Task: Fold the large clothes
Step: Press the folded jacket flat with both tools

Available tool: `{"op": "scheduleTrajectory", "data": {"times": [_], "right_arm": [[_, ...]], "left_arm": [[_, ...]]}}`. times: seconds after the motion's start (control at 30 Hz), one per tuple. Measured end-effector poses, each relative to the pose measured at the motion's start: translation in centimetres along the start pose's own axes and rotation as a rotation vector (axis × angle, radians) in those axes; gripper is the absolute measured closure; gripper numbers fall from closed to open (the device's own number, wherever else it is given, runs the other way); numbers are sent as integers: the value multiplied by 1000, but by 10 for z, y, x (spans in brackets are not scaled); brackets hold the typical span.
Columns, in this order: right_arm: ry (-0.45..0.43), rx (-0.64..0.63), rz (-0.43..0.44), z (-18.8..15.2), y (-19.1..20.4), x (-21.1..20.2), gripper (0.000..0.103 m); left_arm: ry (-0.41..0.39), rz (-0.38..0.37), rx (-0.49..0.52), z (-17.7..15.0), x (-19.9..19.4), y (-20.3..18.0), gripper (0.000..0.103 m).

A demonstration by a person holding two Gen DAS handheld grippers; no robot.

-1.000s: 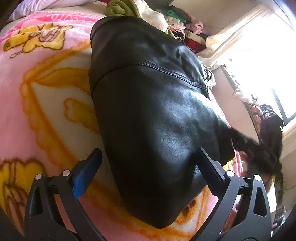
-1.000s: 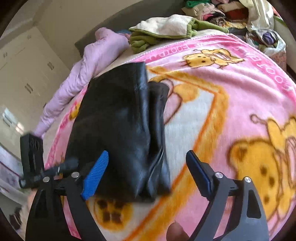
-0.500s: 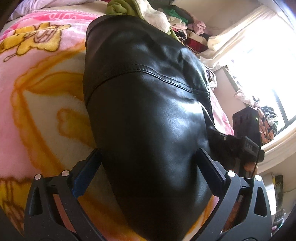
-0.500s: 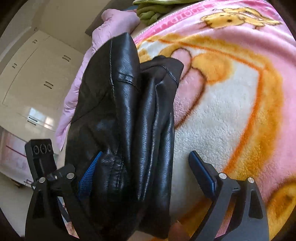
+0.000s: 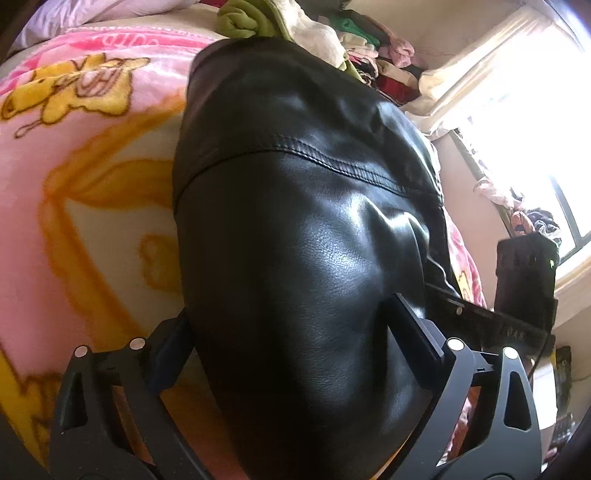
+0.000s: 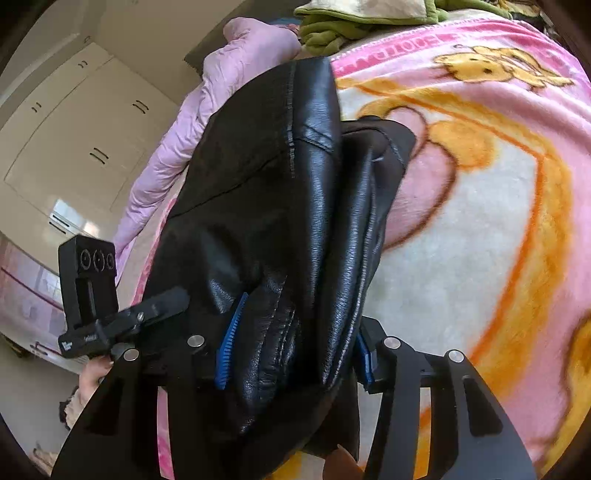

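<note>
A black leather jacket (image 5: 295, 229) lies folded lengthwise on a pink and cream cartoon blanket (image 5: 85, 177). My left gripper (image 5: 291, 332) has its jaws wide apart on either side of the jacket's near end, not pinching it. My right gripper (image 6: 295, 339) has closed on the bunched near end of the jacket (image 6: 273, 206), its blue pads pressing the leather from both sides. The right gripper's body shows in the left wrist view (image 5: 524, 280), and the left gripper's body shows in the right wrist view (image 6: 92, 295).
A green and cream folded cloth (image 6: 354, 18) and a lilac quilt (image 6: 221, 85) lie at the bed's far end. A pile of clothes (image 5: 373, 55) sits by the bright window (image 5: 535, 129). White wardrobe doors (image 6: 74, 147) stand beyond the bed.
The right gripper has moved onto the jacket's near end and closed on it. The left gripper has moved in so its open jaws straddle the jacket.
</note>
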State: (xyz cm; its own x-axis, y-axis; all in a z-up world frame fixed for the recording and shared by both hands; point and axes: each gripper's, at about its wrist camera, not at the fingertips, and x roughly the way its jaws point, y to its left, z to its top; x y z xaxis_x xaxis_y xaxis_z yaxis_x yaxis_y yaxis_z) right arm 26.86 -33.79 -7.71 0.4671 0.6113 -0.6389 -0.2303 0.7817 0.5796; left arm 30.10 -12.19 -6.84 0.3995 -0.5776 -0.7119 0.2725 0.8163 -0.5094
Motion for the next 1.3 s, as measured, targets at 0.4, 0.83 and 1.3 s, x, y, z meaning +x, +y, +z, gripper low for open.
{"op": "scheduleTrajectory", "data": {"times": [0.4,0.83,1.3], "right_arm": [[-90,-11,-1,-8,38,17,56],[-99,5,-67,-10,41,30,47],[-215,-95,-250,-30,71,-2,15]], "left_arm": [[-35,52,-9,9,-27,28,16],[-42,100,39,5,-31,31,15],[-63,128,44,2,-45,25,14]]}}
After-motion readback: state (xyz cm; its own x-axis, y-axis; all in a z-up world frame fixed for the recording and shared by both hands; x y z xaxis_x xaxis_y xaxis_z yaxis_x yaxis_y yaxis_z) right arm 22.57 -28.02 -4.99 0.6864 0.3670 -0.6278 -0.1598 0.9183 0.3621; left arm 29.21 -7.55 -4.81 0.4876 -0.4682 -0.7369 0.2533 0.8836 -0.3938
